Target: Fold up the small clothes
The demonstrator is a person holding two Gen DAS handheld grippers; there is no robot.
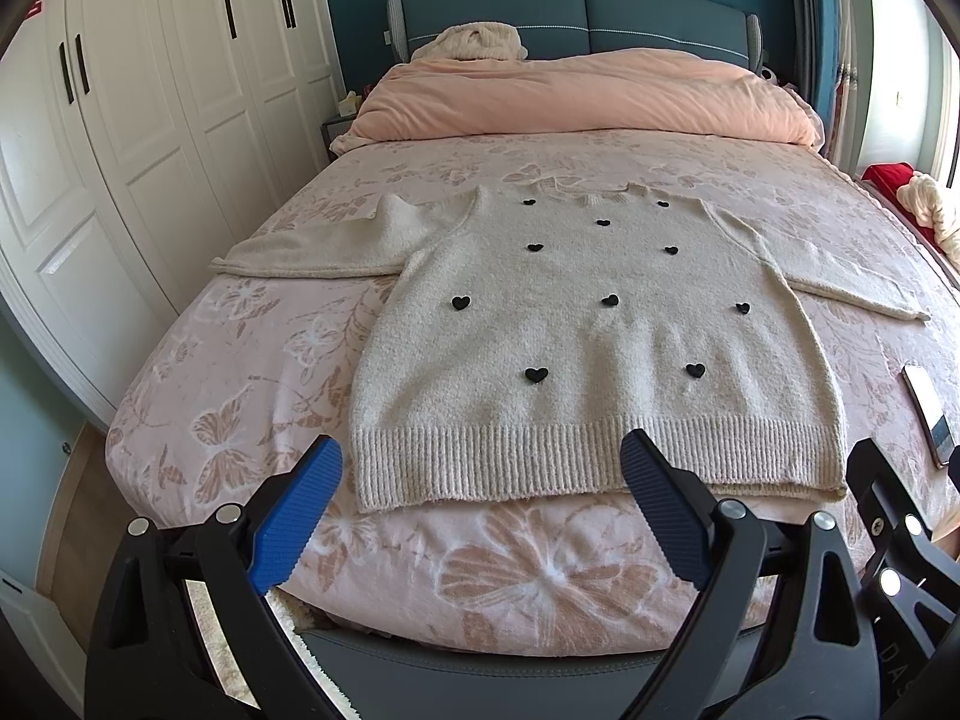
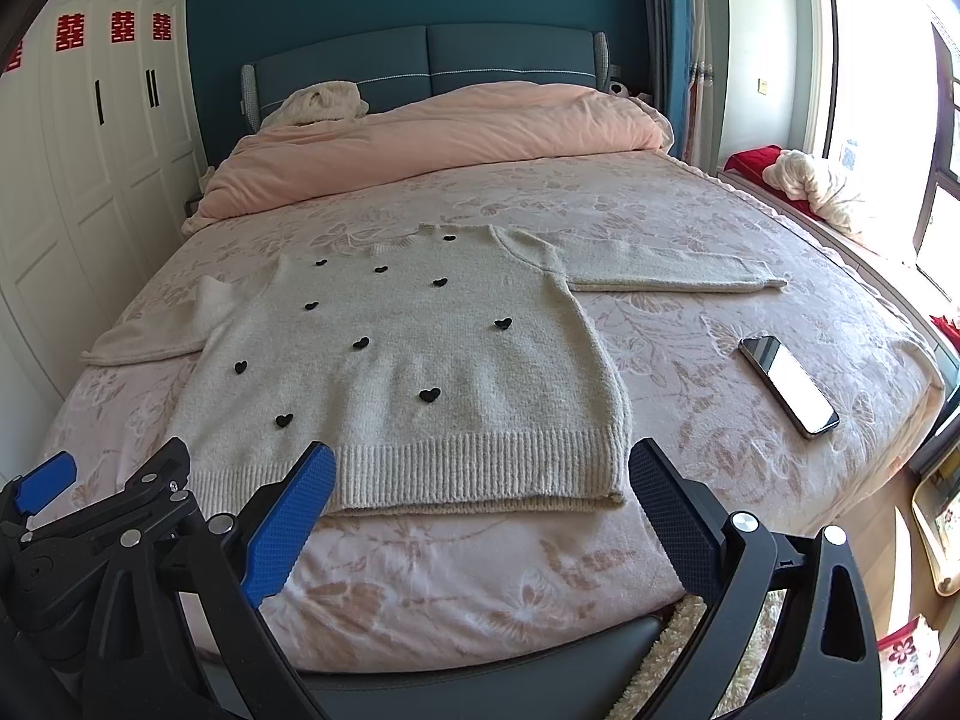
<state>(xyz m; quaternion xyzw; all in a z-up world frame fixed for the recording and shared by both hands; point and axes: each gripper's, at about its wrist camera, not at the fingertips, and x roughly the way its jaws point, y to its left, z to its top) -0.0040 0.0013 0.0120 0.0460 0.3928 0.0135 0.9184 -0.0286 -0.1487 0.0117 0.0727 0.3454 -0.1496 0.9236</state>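
A cream knit sweater (image 1: 594, 348) with small black hearts lies flat, front up, on the bed, sleeves spread to both sides and ribbed hem nearest me. It also shows in the right wrist view (image 2: 414, 372). My left gripper (image 1: 480, 468) is open and empty, hovering just in front of the hem's left half. My right gripper (image 2: 480, 474) is open and empty, just in front of the hem's right half. The right gripper's frame (image 1: 900, 528) shows at the lower right of the left wrist view; the left gripper's frame (image 2: 120, 516) shows at the lower left of the right wrist view.
The bed (image 1: 240, 360) has a pink floral cover. A phone (image 2: 789, 384) lies right of the sweater. A pink duvet (image 1: 576, 102) is bunched at the headboard. White wardrobes (image 1: 120, 150) stand on the left. A window seat with fabric (image 2: 810, 180) is on the right.
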